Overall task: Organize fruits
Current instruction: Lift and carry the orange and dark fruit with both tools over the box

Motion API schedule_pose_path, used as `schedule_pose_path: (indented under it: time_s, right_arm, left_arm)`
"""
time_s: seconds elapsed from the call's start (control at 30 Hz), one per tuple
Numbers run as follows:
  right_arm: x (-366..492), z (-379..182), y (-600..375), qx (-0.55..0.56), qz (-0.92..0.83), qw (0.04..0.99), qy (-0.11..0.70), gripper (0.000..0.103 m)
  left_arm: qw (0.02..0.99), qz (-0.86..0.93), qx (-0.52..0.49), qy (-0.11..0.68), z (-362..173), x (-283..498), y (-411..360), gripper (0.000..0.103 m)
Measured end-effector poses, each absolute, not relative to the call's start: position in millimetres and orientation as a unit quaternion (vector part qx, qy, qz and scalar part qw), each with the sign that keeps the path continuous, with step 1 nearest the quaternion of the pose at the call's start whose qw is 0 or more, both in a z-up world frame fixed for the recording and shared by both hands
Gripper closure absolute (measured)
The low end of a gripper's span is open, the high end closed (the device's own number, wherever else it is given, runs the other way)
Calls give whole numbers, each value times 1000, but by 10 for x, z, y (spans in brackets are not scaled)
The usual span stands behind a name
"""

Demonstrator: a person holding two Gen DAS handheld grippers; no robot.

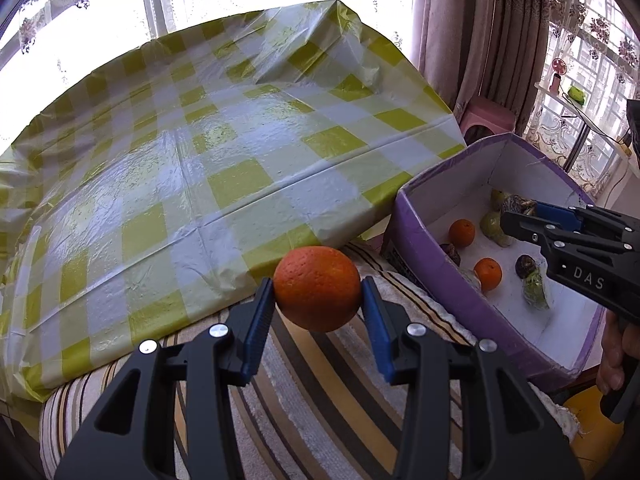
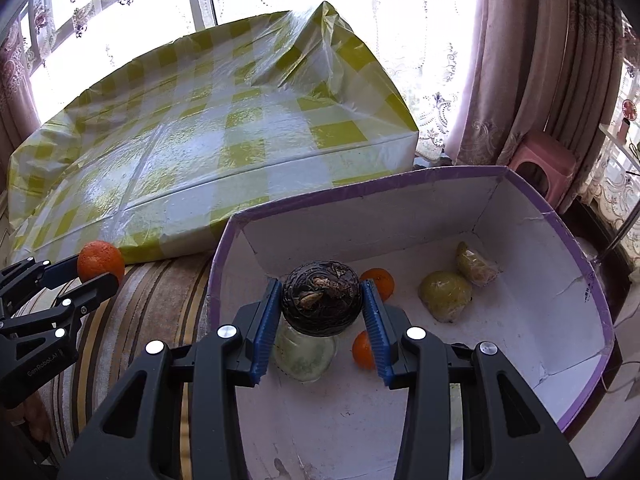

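My left gripper (image 1: 319, 296) is shut on an orange (image 1: 318, 288) and holds it above the striped cloth, left of the purple box (image 1: 424, 240). In the right wrist view the left gripper (image 2: 86, 272) and its orange (image 2: 100, 262) show at the far left. My right gripper (image 2: 322, 304) is shut on a dark wrinkled fruit (image 2: 322, 298) and holds it inside the purple box (image 2: 560, 224), above a pale green fruit (image 2: 304, 354). In the left wrist view the right gripper (image 1: 520, 210) reaches over the box.
The box holds two small oranges (image 2: 378, 280) (image 2: 363, 350), yellow-green fruits (image 2: 444, 294) (image 2: 476, 264) and dark fruits (image 1: 525, 266). A yellow-checked covered table (image 1: 200, 152) lies behind. A striped cloth (image 1: 312, 392) is below. A pink stool (image 2: 544, 160) stands at the right.
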State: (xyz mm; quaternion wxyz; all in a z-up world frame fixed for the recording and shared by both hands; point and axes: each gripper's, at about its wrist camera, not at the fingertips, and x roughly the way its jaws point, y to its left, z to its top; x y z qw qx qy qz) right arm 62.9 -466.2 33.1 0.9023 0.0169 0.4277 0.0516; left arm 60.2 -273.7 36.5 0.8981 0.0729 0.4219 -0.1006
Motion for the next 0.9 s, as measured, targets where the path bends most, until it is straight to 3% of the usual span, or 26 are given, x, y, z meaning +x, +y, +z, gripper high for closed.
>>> schedule_pose_path:
  time_s: [0.9]
  right_arm:
    - [595,114,-5676,35,-64,892,446,63]
  left_arm:
    - [867,-224,149,419,249,626,-3985,59]
